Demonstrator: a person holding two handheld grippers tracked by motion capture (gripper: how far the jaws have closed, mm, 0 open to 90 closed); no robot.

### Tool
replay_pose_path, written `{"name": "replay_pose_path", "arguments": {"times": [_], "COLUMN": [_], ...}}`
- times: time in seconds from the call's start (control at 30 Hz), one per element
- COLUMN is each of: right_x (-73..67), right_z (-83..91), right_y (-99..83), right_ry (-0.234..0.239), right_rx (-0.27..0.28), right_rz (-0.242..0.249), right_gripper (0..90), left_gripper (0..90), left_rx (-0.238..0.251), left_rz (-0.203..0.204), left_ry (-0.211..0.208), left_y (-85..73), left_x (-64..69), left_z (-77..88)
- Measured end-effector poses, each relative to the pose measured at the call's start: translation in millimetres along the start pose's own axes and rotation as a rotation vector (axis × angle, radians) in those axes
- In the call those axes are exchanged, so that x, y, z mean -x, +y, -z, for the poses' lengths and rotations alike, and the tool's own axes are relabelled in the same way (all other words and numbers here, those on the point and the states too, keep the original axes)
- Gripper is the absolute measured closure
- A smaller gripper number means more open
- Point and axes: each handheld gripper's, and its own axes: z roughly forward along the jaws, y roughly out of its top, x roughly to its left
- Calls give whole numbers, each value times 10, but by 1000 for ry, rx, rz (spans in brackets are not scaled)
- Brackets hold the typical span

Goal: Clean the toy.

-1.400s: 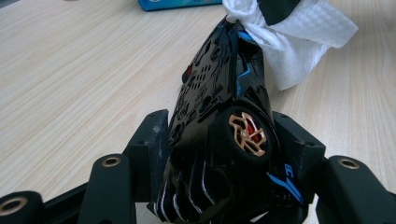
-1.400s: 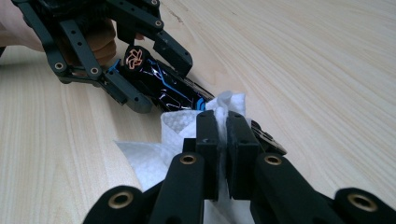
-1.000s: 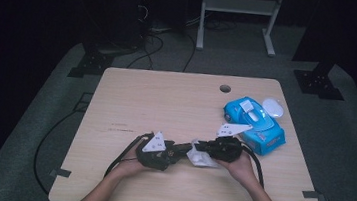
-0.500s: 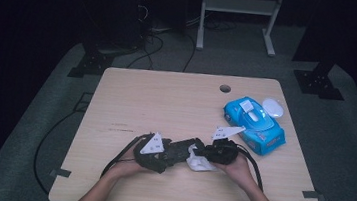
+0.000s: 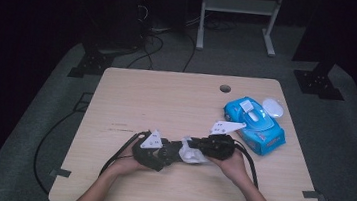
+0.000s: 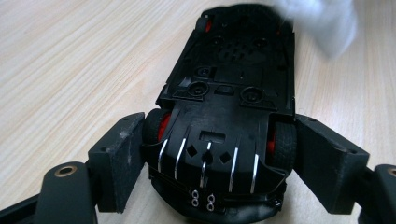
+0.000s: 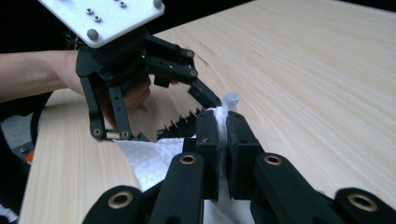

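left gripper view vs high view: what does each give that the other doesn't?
Left gripper view alone: the black toy car lies underside up, clamped across its red-hubbed wheels by the left gripper. High view alone: the blue wipes pack at the table's right, its white lid beside it, the person's right hand, the room beyond. Both: the wooden table and the white wipe, blurred at the top of the left gripper view.

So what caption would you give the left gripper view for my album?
Upside-down black toy car clamped at its wheels between the left gripper's jaws above a wooden table.
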Motion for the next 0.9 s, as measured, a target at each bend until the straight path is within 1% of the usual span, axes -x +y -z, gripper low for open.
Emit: {"name": "replay_pose_path", "arguments": {"times": [0.07, 0.1, 0.13, 0.17, 0.2, 0.23, 0.3, 0.33, 0.4, 0.43, 0.47, 0.5, 0.57, 0.6, 0.63, 0.7, 0.73, 0.77, 0.8, 0.83, 0.87, 0.9], "right_x": [-14, -7, -4, -1, 6, 13, 11, 14, 19, 11, 5, -14, -48, -58, -62, -55, -46, -37, -33, -34, -37, -45], "right_z": [-117, -182, -245, -295, -327, -338, -302, -253, -172, -126, -106, -86, -99, -118, -149, -192, -233, -260, -286, -295, -299, -298], "right_y": [-4, -17, -32, -49, -66, -76, -76, -63, -44, -38, -37, -48, -83, -100, -116, -130, -147, -160, -177, -194, -206, -211], "right_ry": [-16, -12, -22, -34, -30, -28, -54, -63, -64, -68, -64, -56, -53, -50, -50, -56, -57, -55, -51, -39, -29, -22], "right_rx": [-25, -42, -63, -93, -114, -118, -123, -109, -84, -72, -71, -73, -90, -102, -109, -120, -128, -133, -138, -131, -129, -132], "right_rz": [18, 20, 32, 53, 59, 60, 82, 81, 79, 87, 91, 95, 123, 131, 132, 128, 124, 122, 123, 119, 116, 120], "right_gripper": [840, 832, 820, 803, 771, 726, 688, 648, 639, 627, 624, 620, 611, 608, 609, 609, 609, 609, 612, 635, 655, 666], "left_gripper": [217, 218, 217, 216, 214, 208, 169, 153, 153, 154, 154, 180, 211, 216, 217, 218, 218, 218, 217, 217, 212, 200], "left_rx": [-2, 0, 1, 4, 4, 6, 6, 0, -6, -10, -17, -18, -15, -15, -14, -12, -14, -8, -14, -18, -18, -28], "left_rz": [-14, -14, -20, -25, -25, -18, 13, 34, 60, 63, 70, 70, 45, 31, 24, 26, 14, 12, 5, 6, 18, 33], "left_ry": [7, 3, 1, 1, 0, -7, -12, -18, -31, -29, -28, -33, -32, -23, -16, -10, -12, -19, -21, -29, -41, -47], "left_y": [6, 9, 10, 10, 10, 8, -4, -10, -16, -16, -10, -8, 2, 9, 15, 31, 40, 43, 41, 29, 15, 7], "left_x": [12, 17, 21, 27, 27, 23, 1, -13, -39, -42, -51, -51, -31, -17, -7, 19, 29, 41, 46, 41, 30, 15], "left_z": [-5, -6, -3, -2, 0, 5, 0, -4, -15, -18, -23, -24, -22, -25, -28, -32, -28, -28, -27, -28, -30, -38]}}
